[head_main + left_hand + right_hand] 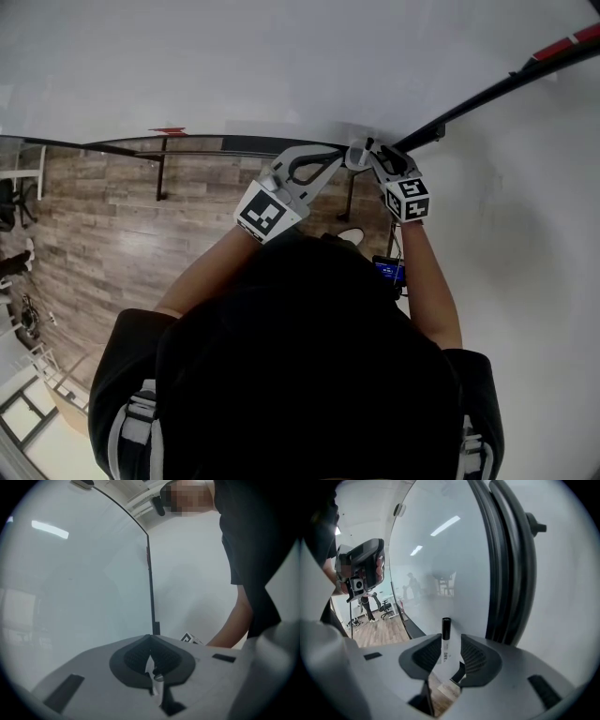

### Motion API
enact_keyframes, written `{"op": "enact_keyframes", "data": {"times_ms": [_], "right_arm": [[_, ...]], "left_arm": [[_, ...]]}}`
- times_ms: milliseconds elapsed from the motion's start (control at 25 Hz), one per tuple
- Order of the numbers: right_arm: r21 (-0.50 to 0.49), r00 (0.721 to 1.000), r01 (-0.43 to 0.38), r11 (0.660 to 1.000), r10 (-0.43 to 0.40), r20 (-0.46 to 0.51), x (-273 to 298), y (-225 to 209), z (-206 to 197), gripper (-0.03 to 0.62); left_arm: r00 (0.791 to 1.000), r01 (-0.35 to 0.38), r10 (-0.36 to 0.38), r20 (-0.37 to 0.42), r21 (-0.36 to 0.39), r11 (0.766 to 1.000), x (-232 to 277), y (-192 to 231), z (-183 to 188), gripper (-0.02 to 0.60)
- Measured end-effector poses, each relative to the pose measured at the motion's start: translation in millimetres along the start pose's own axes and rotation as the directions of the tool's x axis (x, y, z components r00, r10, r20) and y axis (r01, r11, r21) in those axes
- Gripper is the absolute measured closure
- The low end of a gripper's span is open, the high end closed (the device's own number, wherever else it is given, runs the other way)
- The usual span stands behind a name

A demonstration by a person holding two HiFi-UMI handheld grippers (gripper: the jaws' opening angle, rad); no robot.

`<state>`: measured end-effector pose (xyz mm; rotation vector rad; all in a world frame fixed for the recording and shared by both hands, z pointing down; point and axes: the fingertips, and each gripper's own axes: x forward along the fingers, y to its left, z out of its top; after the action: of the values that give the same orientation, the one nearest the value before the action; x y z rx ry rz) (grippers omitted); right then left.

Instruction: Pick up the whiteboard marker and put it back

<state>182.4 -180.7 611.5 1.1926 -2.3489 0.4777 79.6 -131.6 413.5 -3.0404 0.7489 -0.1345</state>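
The whiteboard marker point(445, 641), white with a black cap, stands upright between the jaws of my right gripper point(451, 639), close against the left pad. A gap shows between it and the right pad, so the jaws are open around it. The cap points at the whiteboard point(440, 564). In the head view my right gripper point(371, 150) and left gripper point(349, 156) meet tip to tip at the board's lower edge. The left gripper point(150, 641) points level along the board with its pads together; I see nothing gripped between them.
A black frame bar point(487, 94) runs diagonally up to the right along the whiteboard point(300, 66); it shows as thick dark rails point(506, 559) in the right gripper view. Below lies a wooden floor point(94, 234). A person point(370, 604) and an office chair point(386, 607) are far behind.
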Motion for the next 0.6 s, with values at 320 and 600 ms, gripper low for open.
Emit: {"op": "enact_keyframes", "data": {"times_ms": [320,600], "right_arm": [[0.017,0.996,-0.016,1.0,0.014,0.092,-31,11,28,0.479],[-0.039,0.983,-0.049,0.998,0.056,0.173,-56,32,68,0.49]], "left_arm": [[1.0,0.006,-0.006,0.0,-0.015,1.0,1,-1,-5,0.578],[1.0,-0.003,0.003,-0.002,-0.027,1.0,0,3,-6,0.578]]}}
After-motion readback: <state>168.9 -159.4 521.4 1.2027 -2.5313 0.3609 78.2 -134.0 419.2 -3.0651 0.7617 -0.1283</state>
